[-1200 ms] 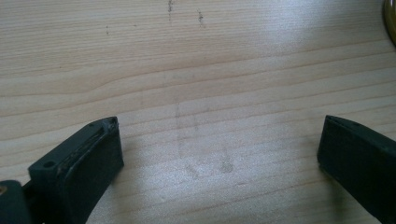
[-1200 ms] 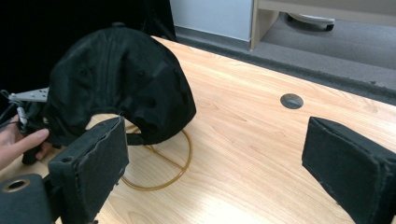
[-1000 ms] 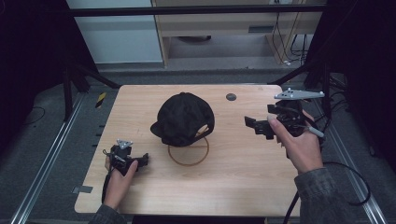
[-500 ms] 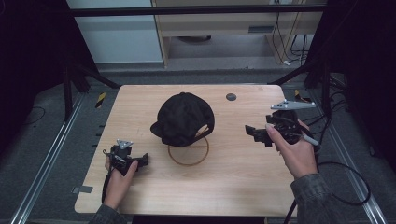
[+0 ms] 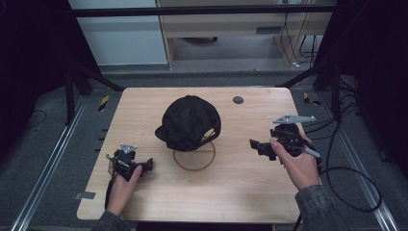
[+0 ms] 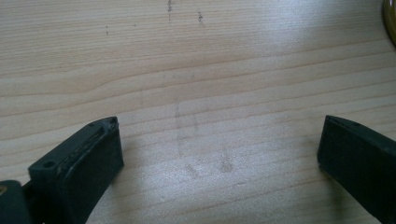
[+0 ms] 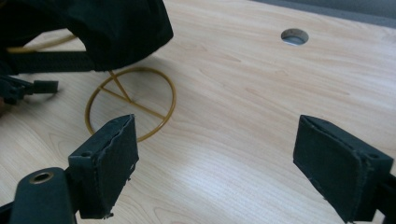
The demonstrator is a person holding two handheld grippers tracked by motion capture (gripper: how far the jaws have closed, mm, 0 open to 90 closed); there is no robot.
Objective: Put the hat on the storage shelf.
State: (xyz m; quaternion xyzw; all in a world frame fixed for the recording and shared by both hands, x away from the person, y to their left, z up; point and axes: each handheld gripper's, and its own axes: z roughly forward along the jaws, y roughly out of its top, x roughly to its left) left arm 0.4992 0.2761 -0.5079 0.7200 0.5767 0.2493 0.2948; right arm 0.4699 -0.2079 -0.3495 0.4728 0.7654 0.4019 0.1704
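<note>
From the high view I read the table as a clock. My left gripper sits at about eight o'clock, low on the wood in the person's left hand. In the left gripper view its jaws stand spread wide with bare wood grain between them, and a sliver of gold rim shows at the top right corner.

At the centre, a black cap rests on a gold wire stand, whose ring base lies flat on the wood toward six o'clock from the cap. In the right gripper view the cap hangs over the ring, which has thin spokes across it; I think a strap runs under the cap's edge, though it is dark there.

A small round hole sits toward one o'clock. My right gripper is at about four o'clock, pointing at the stand, well apart from it. Its jaws are spread wide and hold nothing.
</note>
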